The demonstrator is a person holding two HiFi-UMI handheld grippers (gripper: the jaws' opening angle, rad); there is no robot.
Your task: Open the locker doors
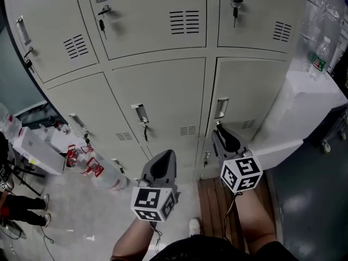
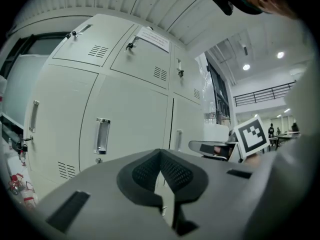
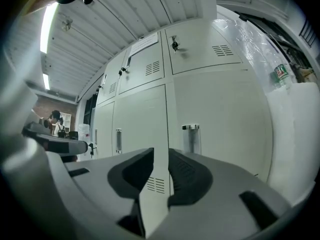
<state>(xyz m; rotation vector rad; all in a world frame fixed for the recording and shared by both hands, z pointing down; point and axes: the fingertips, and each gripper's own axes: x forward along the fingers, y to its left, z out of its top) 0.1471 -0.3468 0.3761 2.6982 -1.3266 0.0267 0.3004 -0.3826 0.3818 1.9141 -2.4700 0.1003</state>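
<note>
Right gripper (image 1: 219, 130) is open just a little and empty near the handle (image 1: 221, 108) of the right locker door (image 1: 247, 86), left gripper (image 1: 166, 157) is closed, so I worry they bump the handles, not grab them.

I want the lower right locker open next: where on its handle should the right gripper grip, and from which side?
Take the handle at mid-height, coming straight at the lower right door. It is a slim upright pull near that door's left edge, so the right gripper, open and empty with jaws side by side, should straddle it.
</note>
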